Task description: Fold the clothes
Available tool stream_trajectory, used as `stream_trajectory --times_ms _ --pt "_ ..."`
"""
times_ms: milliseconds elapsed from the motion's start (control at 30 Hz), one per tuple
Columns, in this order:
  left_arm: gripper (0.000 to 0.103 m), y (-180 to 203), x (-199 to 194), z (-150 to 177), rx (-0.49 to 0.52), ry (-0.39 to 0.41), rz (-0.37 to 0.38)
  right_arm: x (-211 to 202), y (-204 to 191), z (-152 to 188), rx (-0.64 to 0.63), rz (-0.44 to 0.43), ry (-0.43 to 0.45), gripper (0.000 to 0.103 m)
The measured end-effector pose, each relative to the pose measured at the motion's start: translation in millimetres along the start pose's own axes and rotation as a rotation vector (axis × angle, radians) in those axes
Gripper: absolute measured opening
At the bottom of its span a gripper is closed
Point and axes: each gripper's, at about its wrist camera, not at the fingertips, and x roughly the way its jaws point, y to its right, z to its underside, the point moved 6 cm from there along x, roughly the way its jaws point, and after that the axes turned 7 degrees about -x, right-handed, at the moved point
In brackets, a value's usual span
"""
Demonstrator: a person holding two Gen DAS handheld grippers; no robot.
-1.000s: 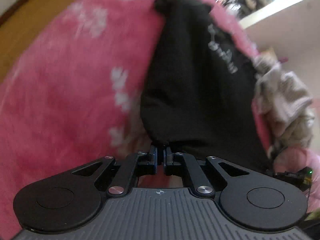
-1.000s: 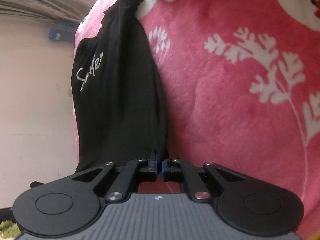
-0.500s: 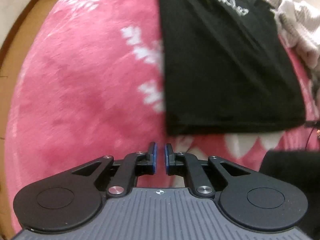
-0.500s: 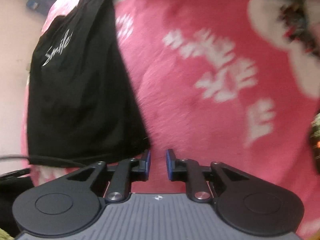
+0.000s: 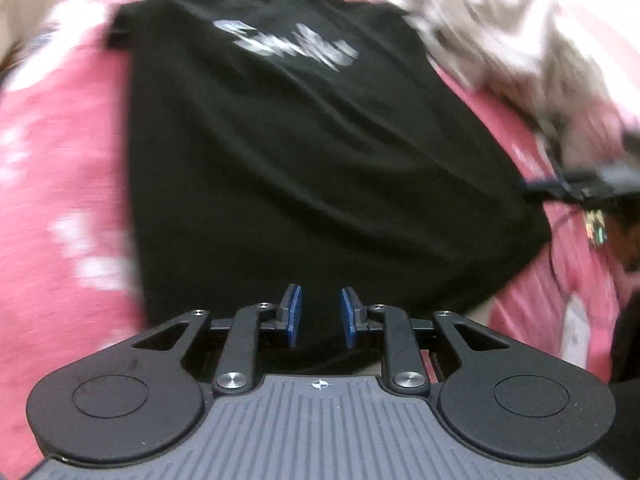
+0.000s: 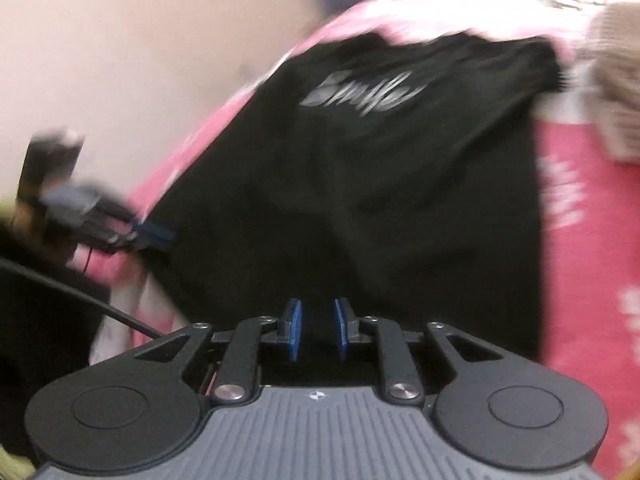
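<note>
Black shirt (image 5: 320, 152) lies flat on pink blanket (image 5: 60, 168), white script print toward far end; both views blurred. Left gripper (image 5: 320, 316) at shirt's near hem, blue pads apart, jaws opening, nothing pinched; shirt edge lies under gap. Right gripper (image 6: 317, 329) at same hem, pads apart, jaws closing slightly, nothing between them. Beige knit garment (image 5: 500, 32) bunched beside shirt's far right corner. Left gripper also seen left of shirt in right wrist view.

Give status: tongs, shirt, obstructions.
Left tongs opening, right tongs closing, both empty. Black shirt flat on pink blanket. Beige garment pile beside it; nothing blocking.
</note>
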Motion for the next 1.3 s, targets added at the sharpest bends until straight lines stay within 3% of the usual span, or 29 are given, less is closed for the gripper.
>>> stream_trajectory --times_ms 33,100,233,300,400,500,633,700,733,867,1000,1067,1200,1300 --pt "0.021 3 9 8 0.039 -0.014 -0.023 8 -7 13 -0.046 0.006 -0.045 0.018" --pt "0.021 8 7 21 0.103 0.033 -0.039 4 -16 29 -0.094 0.001 -0.047 0.018" --pt "0.022 -5 -5 34 0.022 -0.002 -0.030 -12 -10 36 -0.035 -0.035 -0.088 0.015" --pt "0.022 -10 -11 36 -0.017 -0.021 -0.033 -24 1 23 0.025 -0.039 -0.041 0.014" --pt "0.022 -12 -16 24 -0.026 0.015 -0.034 -33 14 -8 0.087 -0.055 0.106 0.014" --pt "0.022 -4 -9 3 -0.067 0.072 0.035 -7 5 -35 0.042 -0.090 0.150 0.014" --pt "0.022 27 18 -14 0.017 0.057 0.114 53 -27 -27 -0.027 -0.193 0.016 0.014" --pt "0.022 38 33 -5 0.071 0.001 0.121 54 -40 -15 -0.063 -0.202 0.023 0.015" --pt "0.022 40 36 0 0.085 -0.012 0.123 51 -40 -11 -0.032 -0.248 -0.002 0.014" --pt "0.022 32 25 19 0.060 -0.063 0.142 35 -37 -2 -0.012 -0.315 -0.061 0.013" --pt "0.022 16 13 27 -0.012 -0.074 0.127 19 -12 -36 0.057 -0.296 0.084 0.013" --pt "0.022 14 8 28 -0.023 -0.072 0.118 33 -8 -50 0.061 -0.277 0.122 0.013" --pt "0.022 6 -1 33 -0.030 -0.078 0.097 79 -37 -33 -0.024 -0.299 -0.011 0.014" --pt "0.022 -10 -19 43 -0.040 -0.065 0.057 76 -60 -13 -0.045 -0.396 -0.067 0.016"
